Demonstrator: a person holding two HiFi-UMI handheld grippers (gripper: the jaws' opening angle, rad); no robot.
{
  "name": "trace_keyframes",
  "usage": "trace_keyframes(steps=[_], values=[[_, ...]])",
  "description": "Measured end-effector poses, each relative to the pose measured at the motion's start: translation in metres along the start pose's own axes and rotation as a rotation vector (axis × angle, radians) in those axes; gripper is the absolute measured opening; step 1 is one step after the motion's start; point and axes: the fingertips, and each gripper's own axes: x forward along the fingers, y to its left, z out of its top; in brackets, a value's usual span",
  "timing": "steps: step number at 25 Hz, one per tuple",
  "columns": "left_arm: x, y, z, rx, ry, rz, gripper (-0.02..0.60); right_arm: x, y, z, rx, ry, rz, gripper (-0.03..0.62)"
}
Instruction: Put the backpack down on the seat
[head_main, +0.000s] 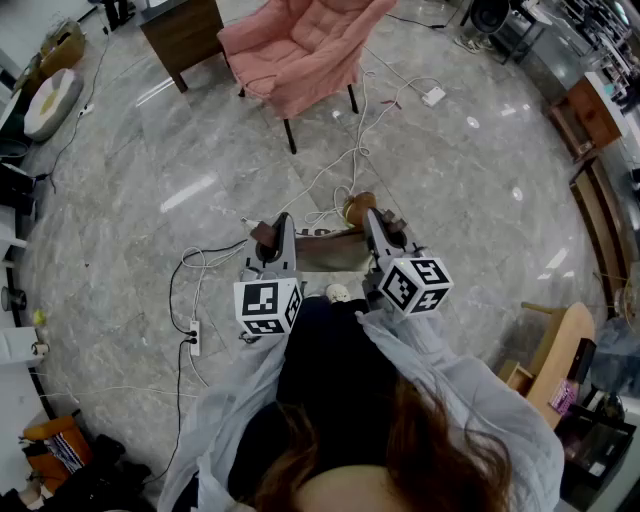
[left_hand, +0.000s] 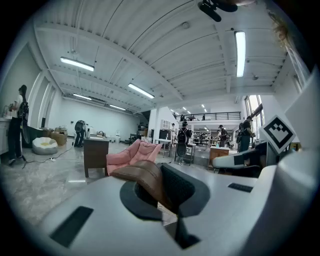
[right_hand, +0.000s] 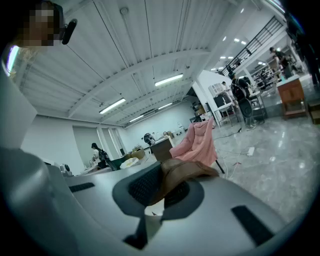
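Observation:
In the head view a brown backpack hangs low in front of me, between my two grippers, over the marble floor. My left gripper is shut on a brown strap at the bag's left side. A second brown strap is clamped in my right gripper at the right side. In each gripper view the strap lies pinched between the dark pads, at the left gripper and at the right gripper. The pink armchair stands ahead, some way off, its seat bare; it also shows as the pink armchair and the pink armchair.
A dark wooden cabinet stands left of the chair. White and black cables run over the floor between me and the chair, with a power strip at my left. Wooden furniture is at my right. People stand far off in the hall.

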Motion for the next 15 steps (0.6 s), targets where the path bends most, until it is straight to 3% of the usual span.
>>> trace_keyframes(steps=[15], values=[[-0.024, 0.01, -0.012, -0.033, 0.012, -0.016, 0.012, -0.013, 0.017, -0.023, 0.093, 0.001, -0.006, 0.011]])
